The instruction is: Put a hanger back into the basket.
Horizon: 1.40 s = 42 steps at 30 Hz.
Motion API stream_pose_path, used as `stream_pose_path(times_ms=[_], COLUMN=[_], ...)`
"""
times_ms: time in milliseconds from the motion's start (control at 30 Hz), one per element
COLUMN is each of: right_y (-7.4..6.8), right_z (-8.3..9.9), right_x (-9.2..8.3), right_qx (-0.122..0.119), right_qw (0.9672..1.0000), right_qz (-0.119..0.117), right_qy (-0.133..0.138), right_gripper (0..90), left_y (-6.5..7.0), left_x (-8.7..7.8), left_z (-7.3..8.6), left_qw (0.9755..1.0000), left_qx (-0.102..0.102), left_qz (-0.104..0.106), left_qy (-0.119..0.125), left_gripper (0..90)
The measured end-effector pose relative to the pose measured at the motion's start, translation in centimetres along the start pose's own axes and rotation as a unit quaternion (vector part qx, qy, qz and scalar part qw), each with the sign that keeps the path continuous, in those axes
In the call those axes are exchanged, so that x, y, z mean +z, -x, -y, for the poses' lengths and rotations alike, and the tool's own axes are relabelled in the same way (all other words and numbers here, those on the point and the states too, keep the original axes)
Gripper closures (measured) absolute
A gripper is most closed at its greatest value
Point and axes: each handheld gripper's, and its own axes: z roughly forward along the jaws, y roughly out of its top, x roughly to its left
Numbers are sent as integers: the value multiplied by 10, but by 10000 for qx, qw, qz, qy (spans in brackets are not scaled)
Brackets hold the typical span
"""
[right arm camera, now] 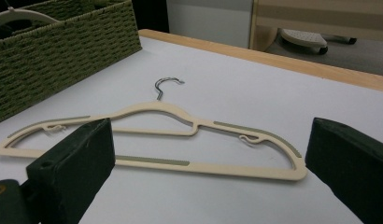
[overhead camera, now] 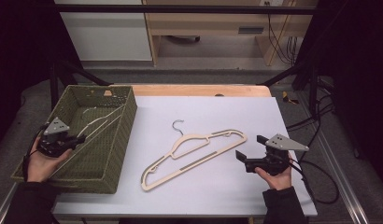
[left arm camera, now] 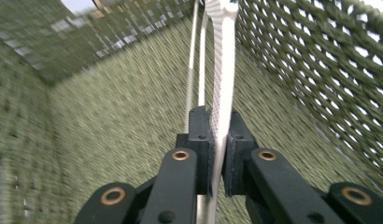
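Observation:
A cream hanger (overhead camera: 102, 122) lies slanted inside the green woven basket (overhead camera: 126, 135) at the table's left. My left gripper (overhead camera: 80, 138) reaches into the basket from its near left side. In the left gripper view the pads of the left gripper (left arm camera: 221, 126) press on both sides of that hanger's pale bar (left arm camera: 223, 70), so it is shut on it. A second cream hanger (overhead camera: 194, 151) with a metal hook lies flat in the middle of the white table. My right gripper (overhead camera: 251, 146) hovers just right of it, open, and between its jaws (right arm camera: 210, 135) this hanger (right arm camera: 157, 109) lies a little ahead.
The basket wall (left arm camera: 320, 84) rises close on the left gripper's right. The white tabletop (overhead camera: 217, 112) has a wooden strip along its far edge. Cables hang off the right side of the table (overhead camera: 315, 163). The basket (right arm camera: 63, 51) stands far left in the right gripper view.

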Motion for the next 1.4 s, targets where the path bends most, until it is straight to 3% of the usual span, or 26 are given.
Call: stream_pose_path(times_ms=[300, 367, 433, 633, 800, 1200, 1400], right_y=[-2, -1, -2, -3, -3, -3, -3], right_z=[0, 0, 0, 0, 0, 0, -1], right_x=[0, 0, 1, 2, 2, 2, 2], right_qx=[-20, -53, -47, -58, -60, -58, -68], right_qw=[10000, 10000, 10000, 10000, 10000, 10000, 10000], right_qz=[-16, -34, -31, -38, -38, -41, -43], right_qy=[-2, -19, -17, -22, -11, -26, -13], right_gripper=[23, 23, 23, 23, 23, 23, 23], left_y=[6, 8, 11, 16, 18, 24, 24], left_x=[7, 9, 11, 17, 19, 24, 24], left_z=[0, 0, 0, -1, 0, -1, -1], left_qw=[9994, 9985, 9976, 9950, 9939, 9878, 9876], left_qx=[102, 218, 360, 517, 619, 897, 913], left_qz=[193, 325, 320, 367, 405, 572, 595], left_qy=[-262, -389, -505, -773, -812, -1133, -1129], left_gripper=[798, 790, 785, 755, 744, 717, 711])
